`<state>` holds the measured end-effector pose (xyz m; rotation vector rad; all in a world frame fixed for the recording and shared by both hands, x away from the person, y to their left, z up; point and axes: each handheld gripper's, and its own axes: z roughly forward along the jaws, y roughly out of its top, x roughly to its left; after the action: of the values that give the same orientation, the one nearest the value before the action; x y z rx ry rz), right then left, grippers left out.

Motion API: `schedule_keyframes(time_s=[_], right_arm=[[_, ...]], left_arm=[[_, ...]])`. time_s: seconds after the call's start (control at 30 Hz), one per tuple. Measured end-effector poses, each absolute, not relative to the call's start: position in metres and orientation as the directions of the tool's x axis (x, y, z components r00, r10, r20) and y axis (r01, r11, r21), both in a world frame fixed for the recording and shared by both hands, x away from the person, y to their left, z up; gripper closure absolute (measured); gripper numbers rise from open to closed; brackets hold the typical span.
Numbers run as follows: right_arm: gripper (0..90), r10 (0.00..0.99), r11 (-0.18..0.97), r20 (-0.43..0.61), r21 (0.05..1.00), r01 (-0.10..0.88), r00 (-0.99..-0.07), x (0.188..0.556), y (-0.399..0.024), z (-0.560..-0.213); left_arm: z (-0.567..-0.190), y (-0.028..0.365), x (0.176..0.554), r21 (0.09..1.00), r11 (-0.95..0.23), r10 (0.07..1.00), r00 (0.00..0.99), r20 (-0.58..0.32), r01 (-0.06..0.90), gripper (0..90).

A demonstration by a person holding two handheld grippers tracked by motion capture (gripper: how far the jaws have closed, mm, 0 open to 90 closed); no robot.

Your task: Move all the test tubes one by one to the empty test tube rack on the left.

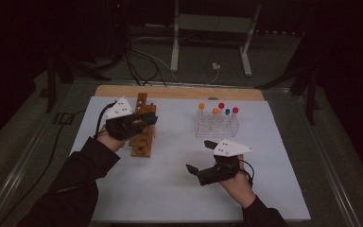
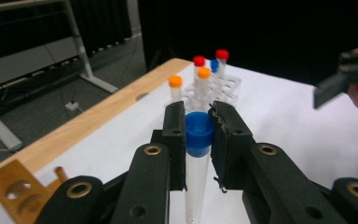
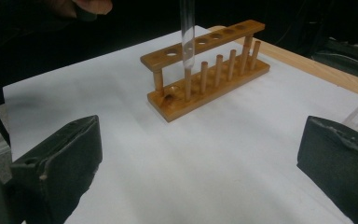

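Observation:
My left gripper (image 2: 199, 122) is shut on a clear test tube with a blue cap (image 2: 199, 133), its pads pressing just at the cap. In the high view the left gripper (image 1: 152, 119) hovers over the wooden tube rack (image 1: 141, 142) at the table's left. The right gripper view has the tube's lower end (image 3: 187, 35) hanging above the wooden rack (image 3: 205, 74), near one of its top holes. My right gripper (image 1: 198, 155) stands wide open near the table's middle, with nothing between its jaws (image 3: 200, 140).
A clear plastic rack (image 1: 216, 126) at the back right holds several capped tubes in orange, red and blue (image 2: 204, 79). A white sheet (image 1: 170, 184) covers the table, whose wooden edge (image 1: 179, 91) shows at the far side. Cables and a metal stand lie beyond.

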<state>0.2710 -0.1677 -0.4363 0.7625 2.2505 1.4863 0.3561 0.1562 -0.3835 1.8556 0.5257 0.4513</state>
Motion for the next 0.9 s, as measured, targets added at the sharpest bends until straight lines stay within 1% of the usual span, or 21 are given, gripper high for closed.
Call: schedule_keyframes(time_s=[0.2, 0.63, 0.9], right_arm=[[0.0, 0.597, 0.315, 0.008, 0.918, 0.243, -0.802, 0.27, -0.166, -0.436], [0.0, 0.597, 0.309, 0.007, 0.921, 0.237, -0.802, 0.269, -0.168, -0.434], [0.0, 0.592, 0.303, 0.013, 0.923, 0.237, -0.806, 0.269, -0.17, -0.432]], left_arm=[[-0.373, 0.166, 0.374, 0.948, -0.284, 0.603, 0.795, 0.062, 0.142, 77.7], [-0.369, 0.177, 0.413, 0.947, -0.269, 0.674, 0.737, 0.055, 0.175, 77.7], [-0.364, 0.189, 0.437, 0.953, -0.233, 0.72, 0.693, 0.034, 0.195, 77.7]])
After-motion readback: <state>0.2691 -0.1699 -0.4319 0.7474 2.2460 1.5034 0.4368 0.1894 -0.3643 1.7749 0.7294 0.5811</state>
